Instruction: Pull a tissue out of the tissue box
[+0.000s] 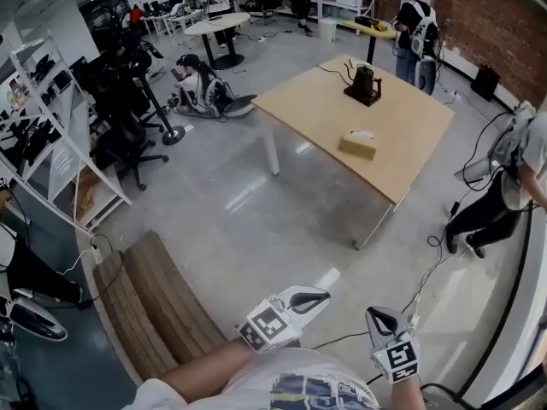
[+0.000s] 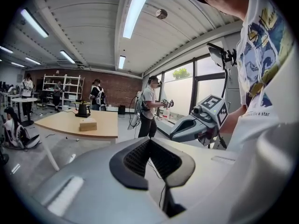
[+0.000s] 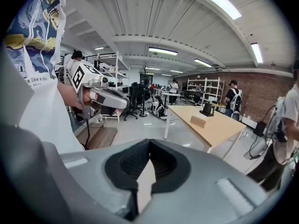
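The tan tissue box (image 1: 357, 144) lies on a light wooden table (image 1: 402, 118) across the room, a white tissue poking from its top. It is small in the left gripper view (image 2: 87, 124) and in the right gripper view (image 3: 198, 121). Both grippers are held low in front of me, far from the table. The left gripper (image 1: 320, 296) is shut and empty; its jaws meet at the tip (image 2: 149, 141). The right gripper (image 1: 377, 314) is also shut with nothing in it (image 3: 149, 142). Each gripper shows in the other's view: the right one (image 2: 174, 133), the left one (image 3: 125, 104).
A black kettle (image 1: 363, 84) stands on the table behind the box. A person (image 1: 504, 186) stands right of the table, another (image 1: 417, 31) behind it, one sits on the floor (image 1: 201, 85). Office chairs (image 1: 128, 135), shelving (image 1: 43, 135) and a wooden platform (image 1: 145, 306) are at the left. Cables cross the floor.
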Demonstrator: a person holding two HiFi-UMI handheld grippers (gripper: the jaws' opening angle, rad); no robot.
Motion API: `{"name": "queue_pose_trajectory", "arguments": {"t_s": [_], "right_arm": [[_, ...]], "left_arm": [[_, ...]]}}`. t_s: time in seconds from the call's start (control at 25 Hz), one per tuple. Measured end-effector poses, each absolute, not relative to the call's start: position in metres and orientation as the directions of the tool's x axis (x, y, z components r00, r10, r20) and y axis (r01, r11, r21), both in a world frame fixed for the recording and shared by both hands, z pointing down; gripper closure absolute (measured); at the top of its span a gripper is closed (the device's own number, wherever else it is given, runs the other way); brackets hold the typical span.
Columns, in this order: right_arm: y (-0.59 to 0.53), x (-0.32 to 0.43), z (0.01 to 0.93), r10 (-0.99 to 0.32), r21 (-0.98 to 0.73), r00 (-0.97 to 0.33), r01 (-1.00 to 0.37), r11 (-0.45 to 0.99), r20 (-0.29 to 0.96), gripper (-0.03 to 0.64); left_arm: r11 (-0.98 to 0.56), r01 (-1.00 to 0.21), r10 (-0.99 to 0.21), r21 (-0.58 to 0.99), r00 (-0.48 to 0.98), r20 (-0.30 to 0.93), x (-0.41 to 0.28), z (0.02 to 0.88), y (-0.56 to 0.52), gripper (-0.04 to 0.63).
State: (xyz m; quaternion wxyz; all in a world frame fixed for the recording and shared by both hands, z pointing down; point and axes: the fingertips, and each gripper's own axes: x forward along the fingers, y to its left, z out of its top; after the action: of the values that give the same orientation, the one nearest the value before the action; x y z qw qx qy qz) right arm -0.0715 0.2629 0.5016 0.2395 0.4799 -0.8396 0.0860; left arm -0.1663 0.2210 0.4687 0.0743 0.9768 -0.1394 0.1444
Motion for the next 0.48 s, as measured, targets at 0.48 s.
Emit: {"name": "queue_pose_trajectory", "arguments": {"t_s": [0.48], "right_arm": [[0.138,-0.118,0.484,-0.763,0.11,-0.404,-0.847,0.521,0.504,0.617]], "left_arm": [[-0.962,-0.264,-0.234,0.062,0.924,0.304,-0.215,0.46,0.099,0.592]]}}
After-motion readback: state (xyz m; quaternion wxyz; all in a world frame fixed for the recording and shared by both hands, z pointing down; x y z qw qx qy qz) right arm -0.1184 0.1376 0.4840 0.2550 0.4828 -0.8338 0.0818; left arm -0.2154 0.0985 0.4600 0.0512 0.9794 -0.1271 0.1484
